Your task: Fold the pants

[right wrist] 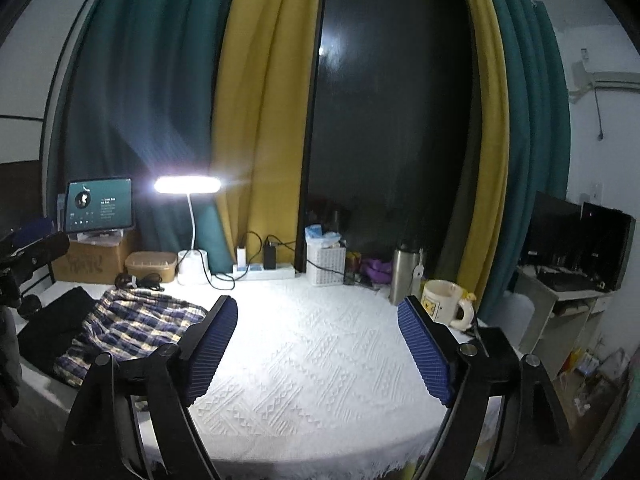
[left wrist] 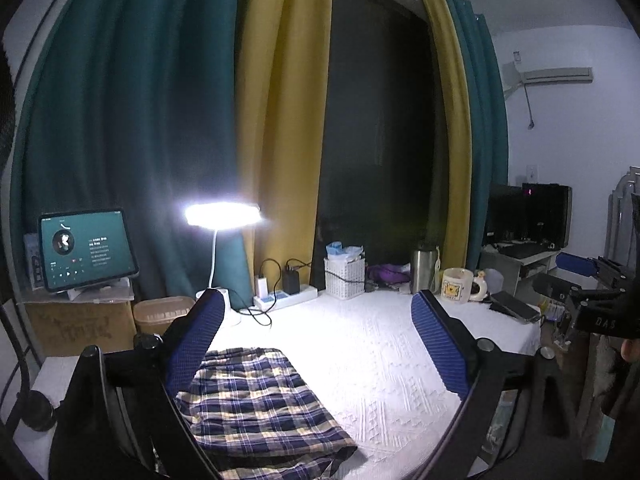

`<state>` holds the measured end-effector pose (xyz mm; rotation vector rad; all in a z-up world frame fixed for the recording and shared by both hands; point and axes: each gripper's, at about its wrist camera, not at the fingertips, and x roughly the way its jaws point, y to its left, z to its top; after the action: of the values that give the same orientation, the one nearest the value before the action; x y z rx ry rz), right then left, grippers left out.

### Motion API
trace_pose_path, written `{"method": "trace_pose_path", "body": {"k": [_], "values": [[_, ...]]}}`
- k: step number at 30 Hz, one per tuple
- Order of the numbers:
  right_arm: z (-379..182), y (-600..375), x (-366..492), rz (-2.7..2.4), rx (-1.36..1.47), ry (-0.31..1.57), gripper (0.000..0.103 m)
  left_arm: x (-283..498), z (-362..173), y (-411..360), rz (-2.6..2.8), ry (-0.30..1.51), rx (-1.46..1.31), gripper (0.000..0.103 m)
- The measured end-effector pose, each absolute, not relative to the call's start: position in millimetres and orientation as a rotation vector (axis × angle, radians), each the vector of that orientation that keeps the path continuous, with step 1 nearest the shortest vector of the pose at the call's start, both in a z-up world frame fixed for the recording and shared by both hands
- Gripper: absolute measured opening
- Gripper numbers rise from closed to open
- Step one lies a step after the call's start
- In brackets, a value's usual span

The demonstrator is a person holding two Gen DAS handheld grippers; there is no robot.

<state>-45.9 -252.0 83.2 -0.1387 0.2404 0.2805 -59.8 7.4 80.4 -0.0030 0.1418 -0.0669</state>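
The blue, white and yellow plaid pants point(left wrist: 256, 404) lie folded in a flat rectangle on the white textured cloth point(left wrist: 360, 360), low and left in the left wrist view. My left gripper point(left wrist: 316, 332) hangs above them, open, with nothing between its blue pads point(left wrist: 440, 344). In the right wrist view the pants point(right wrist: 132, 328) lie at the left of the table, beside a dark garment point(right wrist: 52, 320). My right gripper point(right wrist: 318, 344) hovers over the bare cloth point(right wrist: 312, 360) to their right, open and empty. The right gripper's body point(left wrist: 588, 296) shows at the right edge of the left wrist view.
Along the back stand a lit desk lamp point(left wrist: 222, 214), a tablet point(left wrist: 88, 250) on a cardboard box, a power strip point(left wrist: 284, 296), a white basket point(left wrist: 344, 278), a steel flask point(left wrist: 424, 270) and a mug point(left wrist: 460, 284). A phone point(left wrist: 516, 306) lies at the table's right edge. Curtains hang behind.
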Motion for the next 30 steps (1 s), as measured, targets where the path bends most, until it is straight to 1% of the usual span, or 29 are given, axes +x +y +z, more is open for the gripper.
{"method": "trace_pose_path", "body": {"k": [13, 16, 17, 23, 30], "values": [[100.9, -243.9, -60.4, 0.260, -0.154, 0.167, 0.085, -69.7, 90.0, 14.7, -0.025, 0.081, -0.022, 0.096], [104.7, -241.5, -61.8, 0.252, -0.159, 0.153, 0.086, -72.2, 93.6, 17.3, -0.017, 0.069, -0.024, 0.099], [106.3, -240.8, -62.8, 0.252, -0.159, 0.147, 0.087, -73.1, 94.6, 17.9, -0.017, 0.062, -0.025, 0.102], [118.1, -238.2, -70.8, 0.246, -0.145, 0.089, 0.094, -77.2, 98.9, 21.1, 0.015, 0.026, -0.012, 0.102], [123.8, -231.5, -73.9, 0.243, -0.144, 0.077, 0.097, -83.0, 100.9, 23.8, 0.053, 0.000, 0.005, 0.102]]}}
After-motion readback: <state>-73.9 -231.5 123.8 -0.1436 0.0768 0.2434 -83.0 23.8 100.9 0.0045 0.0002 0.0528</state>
